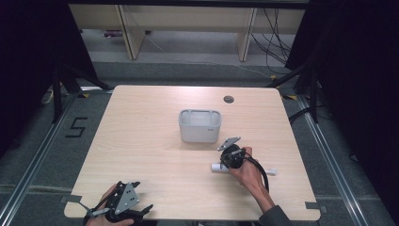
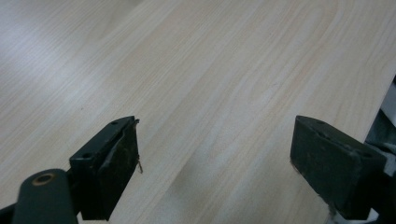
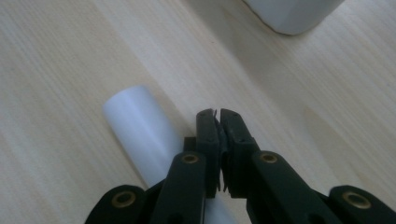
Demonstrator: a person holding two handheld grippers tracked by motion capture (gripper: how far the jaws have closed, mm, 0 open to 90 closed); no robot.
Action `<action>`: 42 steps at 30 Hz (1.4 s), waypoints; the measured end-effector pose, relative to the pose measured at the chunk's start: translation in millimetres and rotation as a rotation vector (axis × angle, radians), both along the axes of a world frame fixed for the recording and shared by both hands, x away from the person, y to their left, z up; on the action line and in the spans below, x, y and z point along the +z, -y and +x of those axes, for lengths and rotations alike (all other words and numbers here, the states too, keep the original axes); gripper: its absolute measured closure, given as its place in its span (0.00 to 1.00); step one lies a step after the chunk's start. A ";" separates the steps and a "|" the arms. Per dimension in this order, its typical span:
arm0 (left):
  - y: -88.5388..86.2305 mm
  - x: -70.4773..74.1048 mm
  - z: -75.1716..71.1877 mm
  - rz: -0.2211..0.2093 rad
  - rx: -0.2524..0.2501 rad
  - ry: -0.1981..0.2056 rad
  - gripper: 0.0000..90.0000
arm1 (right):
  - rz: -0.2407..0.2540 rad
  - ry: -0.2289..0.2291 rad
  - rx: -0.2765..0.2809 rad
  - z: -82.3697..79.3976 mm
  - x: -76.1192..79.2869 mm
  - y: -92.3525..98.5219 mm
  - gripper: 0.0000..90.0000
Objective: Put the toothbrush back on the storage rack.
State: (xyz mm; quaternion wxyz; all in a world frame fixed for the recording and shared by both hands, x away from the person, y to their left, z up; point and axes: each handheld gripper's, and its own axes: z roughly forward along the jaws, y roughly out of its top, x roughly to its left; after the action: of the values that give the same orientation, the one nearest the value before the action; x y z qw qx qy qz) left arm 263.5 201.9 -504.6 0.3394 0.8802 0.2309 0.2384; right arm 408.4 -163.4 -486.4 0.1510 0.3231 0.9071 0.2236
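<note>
Jaws of my right hand-held gripper (image 3: 218, 116) clenched empty beside the white tube (image 3: 140, 133); I'd open, straddle it, then pinch; left hand-held gripper (image 2: 215, 158) released over bare worktop (image 2: 210, 70).

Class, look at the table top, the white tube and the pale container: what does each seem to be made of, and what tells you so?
Table top: pale wood-look laminate, probably; straight printed-looking grain, soft sheen.
White tube: likely plastic; smooth, even matte white, no seams visible.
Container: probably moulded plastic; pale grey, rounded corners, slightly translucent rim.
</note>
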 end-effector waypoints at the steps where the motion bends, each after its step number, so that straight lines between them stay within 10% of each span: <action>1: -0.2 0.2 0.2 0.007 0.000 0.002 0.17 | 0.000 -0.003 0.003 -1.4 -0.2 -1.0 0.97; 42: -0.2 0.3 -0.4 0.002 -0.001 0.000 0.17 | 0.005 -0.015 0.057 -48.7 5.9 25.3 0.94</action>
State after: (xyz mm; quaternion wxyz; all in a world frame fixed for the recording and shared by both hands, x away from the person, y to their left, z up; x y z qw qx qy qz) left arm 263.1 202.1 -504.3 0.3386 0.8807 0.2301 0.2384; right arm 359.7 -188.7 -480.5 0.1372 0.2989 0.9165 0.2275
